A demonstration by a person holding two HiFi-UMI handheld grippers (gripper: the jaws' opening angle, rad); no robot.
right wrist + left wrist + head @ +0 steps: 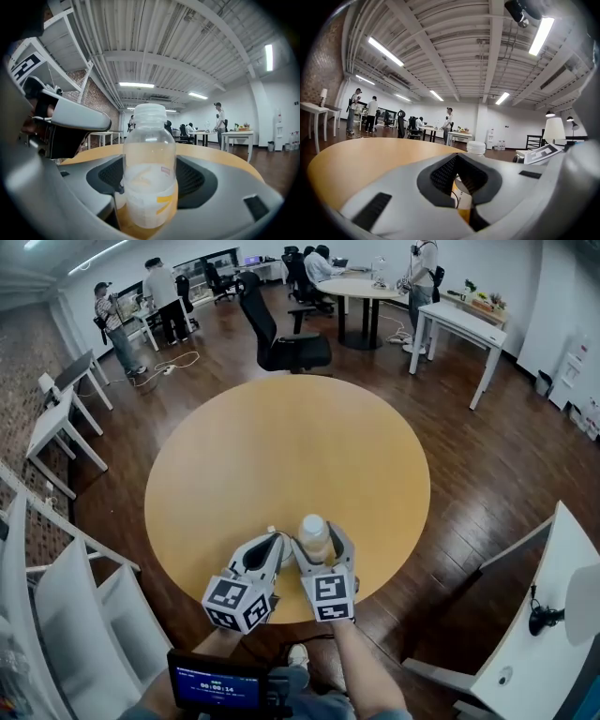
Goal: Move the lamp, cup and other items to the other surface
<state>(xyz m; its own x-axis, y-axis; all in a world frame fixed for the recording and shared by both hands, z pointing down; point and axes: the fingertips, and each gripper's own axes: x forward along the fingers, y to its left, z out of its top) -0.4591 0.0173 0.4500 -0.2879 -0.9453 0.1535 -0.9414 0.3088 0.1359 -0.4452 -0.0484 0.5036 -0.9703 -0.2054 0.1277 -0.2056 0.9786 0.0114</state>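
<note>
Presently, right tool [319,542] clamps an upright clear bottle [314,532] at the near edge of the round worktop [281,456]; left tool [272,538] closed, empty.

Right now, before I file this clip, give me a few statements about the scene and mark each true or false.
1. The right hand-held gripper is closed on a bottle. True.
2. The bottle lies on its side. False: it stands upright between the jaws.
3. The wooden table is square. False: it is round.
4. A lamp and a cup stand on that table. False: neither shows on it.
5. A black office chair stands beyond the table. True.
</note>
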